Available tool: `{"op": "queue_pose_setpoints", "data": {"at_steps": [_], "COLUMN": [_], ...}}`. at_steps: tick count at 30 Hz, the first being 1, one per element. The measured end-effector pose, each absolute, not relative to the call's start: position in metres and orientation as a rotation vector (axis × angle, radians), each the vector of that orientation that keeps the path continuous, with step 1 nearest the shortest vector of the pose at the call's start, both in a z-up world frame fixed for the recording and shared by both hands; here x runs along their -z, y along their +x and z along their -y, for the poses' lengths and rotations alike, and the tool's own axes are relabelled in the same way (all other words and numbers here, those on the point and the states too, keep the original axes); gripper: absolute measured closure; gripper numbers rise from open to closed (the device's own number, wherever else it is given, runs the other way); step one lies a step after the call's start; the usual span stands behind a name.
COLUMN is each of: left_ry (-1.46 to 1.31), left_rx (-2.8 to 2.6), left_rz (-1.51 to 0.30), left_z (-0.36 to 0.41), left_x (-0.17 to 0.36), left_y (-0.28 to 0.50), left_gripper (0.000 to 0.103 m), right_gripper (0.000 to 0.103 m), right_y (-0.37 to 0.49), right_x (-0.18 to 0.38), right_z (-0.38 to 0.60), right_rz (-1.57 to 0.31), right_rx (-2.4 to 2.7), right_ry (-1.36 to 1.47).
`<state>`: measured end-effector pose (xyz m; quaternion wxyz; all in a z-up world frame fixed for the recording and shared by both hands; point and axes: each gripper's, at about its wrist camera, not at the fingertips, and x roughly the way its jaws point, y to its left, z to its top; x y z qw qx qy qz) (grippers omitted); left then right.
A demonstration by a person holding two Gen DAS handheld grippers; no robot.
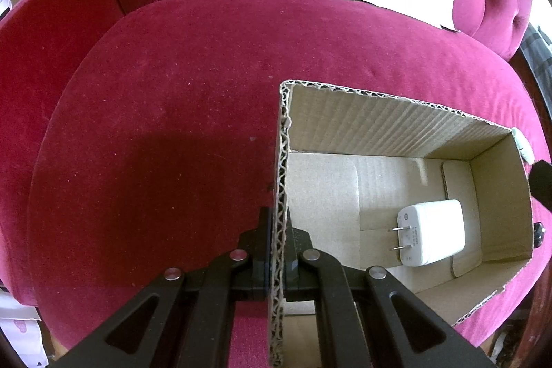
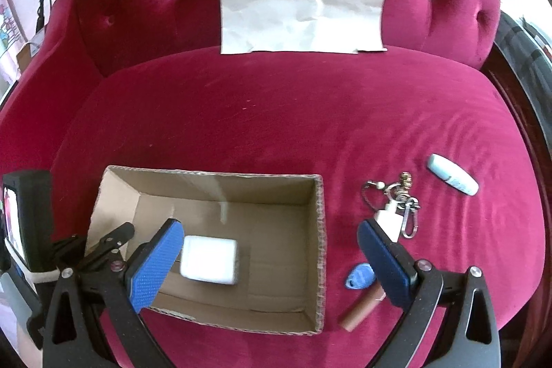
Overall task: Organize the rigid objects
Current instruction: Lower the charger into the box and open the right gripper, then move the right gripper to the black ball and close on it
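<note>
One item down: the white charger [image 2: 209, 259] lies inside the cardboard box [image 2: 319, 230], lower centre. Left gripper [image 1: 279, 250] pinches the box wall; right gripper [image 2: 269, 259] hangs spread wide. Keyring [image 2: 396, 195], blue tag [image 2: 358, 276], brown tube [image 2: 360, 309] and pale stick [image 2: 452, 174] wait lower right on the sofa cushion [image 2: 276, 112].

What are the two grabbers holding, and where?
The left gripper pinches the cardboard box by the top edge of its left wall. The right gripper is open, holding nothing.

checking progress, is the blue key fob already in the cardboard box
No, the blue key fob lies on the red cushion outside the cardboard box; only the white charger is inside.
</note>
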<state>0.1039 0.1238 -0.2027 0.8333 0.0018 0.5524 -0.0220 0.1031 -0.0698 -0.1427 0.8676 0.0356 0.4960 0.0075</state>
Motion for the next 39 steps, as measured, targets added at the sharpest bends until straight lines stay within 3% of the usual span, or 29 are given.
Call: {"op": "queue_pose_setpoints", "data": {"at_steps": [24, 39], "left_ry": [0.011, 0.023], "left_rx": [0.036, 0.037], "left_rz": [-1.167, -1.164], "left_z": [-0.12, -0.119], "left_x": [0.202, 0.203], "left_y": [0.104, 0.103], "left_gripper": [0.099, 0.099], "right_gripper": [0.0, 0.0], "right_y": [0.069, 0.053], "right_x": [0.139, 0.17], "right_z": [0.158, 0.22], "right_rz": [-1.025, -1.117], "right_rx": [0.144, 0.238], "right_ry": [0.076, 0.13]}}
